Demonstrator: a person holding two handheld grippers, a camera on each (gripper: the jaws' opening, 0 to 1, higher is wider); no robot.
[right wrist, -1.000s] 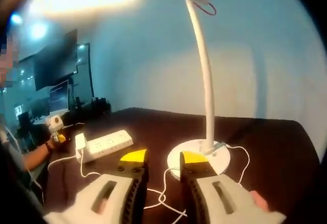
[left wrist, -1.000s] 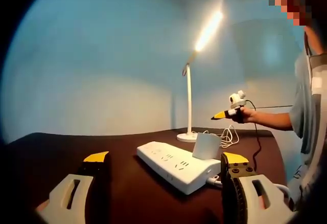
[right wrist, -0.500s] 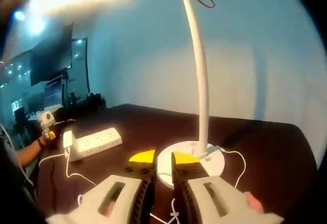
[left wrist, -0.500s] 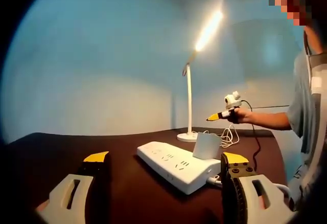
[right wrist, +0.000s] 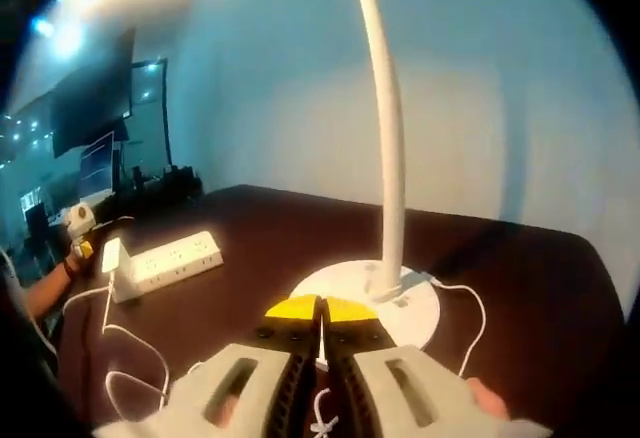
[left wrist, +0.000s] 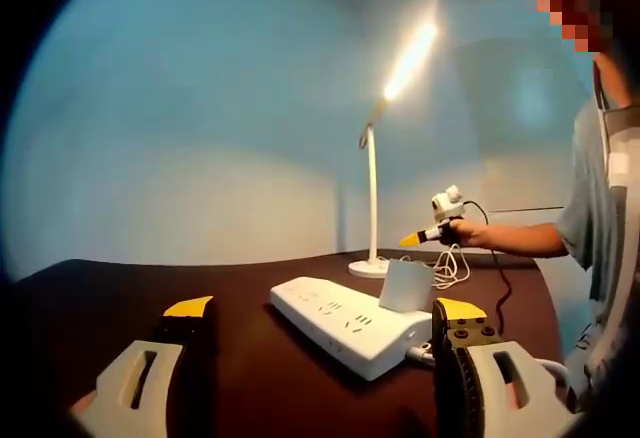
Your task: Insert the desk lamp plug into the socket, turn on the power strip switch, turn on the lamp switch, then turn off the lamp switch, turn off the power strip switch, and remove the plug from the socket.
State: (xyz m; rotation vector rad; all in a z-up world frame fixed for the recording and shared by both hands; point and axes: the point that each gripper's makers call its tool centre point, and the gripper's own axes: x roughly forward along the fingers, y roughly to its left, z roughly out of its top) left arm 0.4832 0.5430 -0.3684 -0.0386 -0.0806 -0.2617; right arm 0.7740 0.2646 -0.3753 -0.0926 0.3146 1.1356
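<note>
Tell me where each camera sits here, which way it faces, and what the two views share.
Left gripper view: rides the left gripper, low over the dark table, facing the power strip with the lit lamp behind; jaws wide apart; the person's arm brings the right gripper in from the right.
Right gripper view: rides the right gripper, jaws closed, just above the lamp base, looking down at it; a fingertip shows at the bottom.
Shared: lamp, power strip, white cord, table.
</note>
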